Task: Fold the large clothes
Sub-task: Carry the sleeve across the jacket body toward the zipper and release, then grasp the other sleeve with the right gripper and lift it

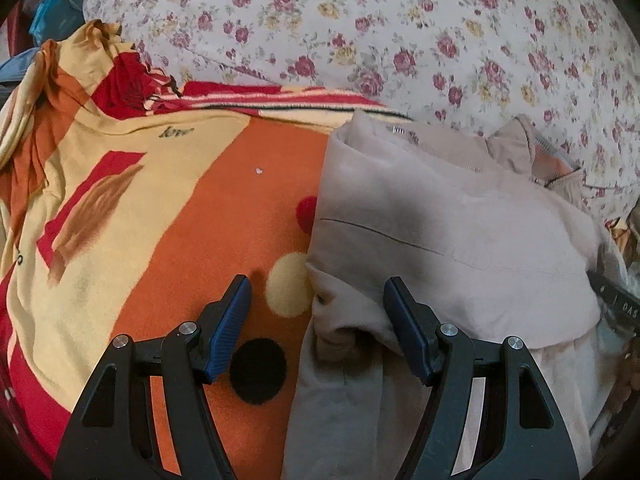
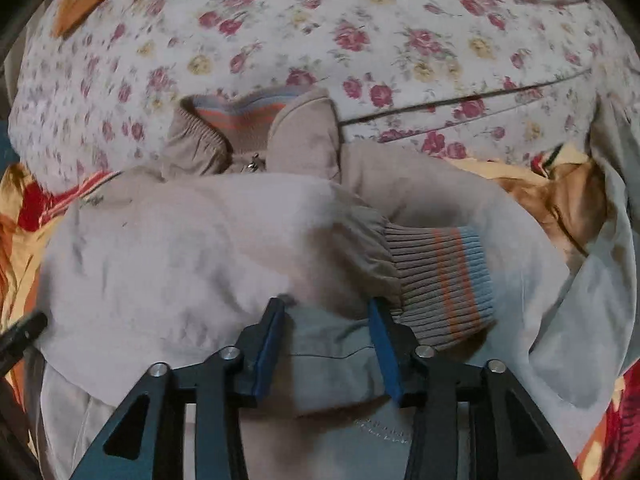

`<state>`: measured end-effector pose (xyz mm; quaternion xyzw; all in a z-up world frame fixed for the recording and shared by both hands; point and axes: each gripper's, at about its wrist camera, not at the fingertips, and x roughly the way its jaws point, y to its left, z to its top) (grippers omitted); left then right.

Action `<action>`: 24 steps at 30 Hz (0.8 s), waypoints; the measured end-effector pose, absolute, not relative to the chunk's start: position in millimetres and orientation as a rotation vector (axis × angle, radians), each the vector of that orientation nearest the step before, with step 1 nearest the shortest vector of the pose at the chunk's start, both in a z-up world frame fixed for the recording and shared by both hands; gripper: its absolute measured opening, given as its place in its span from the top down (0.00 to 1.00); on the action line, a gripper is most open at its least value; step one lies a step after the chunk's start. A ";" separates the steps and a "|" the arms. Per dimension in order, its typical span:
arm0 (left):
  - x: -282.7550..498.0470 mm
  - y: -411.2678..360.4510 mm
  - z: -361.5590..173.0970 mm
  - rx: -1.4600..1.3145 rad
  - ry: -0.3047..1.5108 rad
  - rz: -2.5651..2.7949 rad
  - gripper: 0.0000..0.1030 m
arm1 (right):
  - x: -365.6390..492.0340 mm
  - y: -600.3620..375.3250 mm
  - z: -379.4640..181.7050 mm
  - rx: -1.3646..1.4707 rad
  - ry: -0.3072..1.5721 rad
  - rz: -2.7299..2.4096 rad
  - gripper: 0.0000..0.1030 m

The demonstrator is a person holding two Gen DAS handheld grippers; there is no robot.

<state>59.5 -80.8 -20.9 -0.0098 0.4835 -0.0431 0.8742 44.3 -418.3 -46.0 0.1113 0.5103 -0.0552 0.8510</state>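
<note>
A beige jacket (image 1: 448, 232) lies partly folded on an orange, yellow and red blanket (image 1: 192, 208). My left gripper (image 1: 318, 292) is open over the jacket's left edge, with a fold of beige fabric between the fingers, not clamped. In the right wrist view the jacket (image 2: 180, 248) has a sleeve folded across it, ending in a ribbed cuff (image 2: 444, 280) with orange and blue stripes. My right gripper (image 2: 328, 308) is open, its fingers on either side of the sleeve just behind the cuff. The jacket's striped collar (image 2: 240, 114) lies at the far side.
A floral quilt (image 1: 400, 32) bulges behind the jacket and also shows in the right wrist view (image 2: 360, 32). Crumpled blanket fabric (image 1: 60, 80) is heaped at the far left. A pale sheet (image 2: 600, 240) lies at the right.
</note>
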 end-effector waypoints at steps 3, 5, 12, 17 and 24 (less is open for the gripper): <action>51.4 -82.1 -7.8 -0.015 0.957 -0.096 0.33 | 40.3 -424.4 -38.4 0.284 1.099 -0.093 0.48; 44.9 -83.4 1.1 -0.017 0.927 -0.118 0.33 | 25.1 -427.3 -22.8 0.326 1.053 -0.085 0.48; 33.7 -92.6 10.6 0.006 0.896 -0.159 0.33 | -42.5 -432.8 8.1 0.333 0.986 -0.028 0.28; 27.8 -98.8 7.9 0.040 0.891 -0.163 0.33 | -67.9 -450.4 6.6 0.319 0.969 -0.100 0.27; 25.3 -106.9 5.7 0.076 0.886 -0.166 0.33 | -67.6 -460.8 -10.8 0.412 0.983 -0.102 0.27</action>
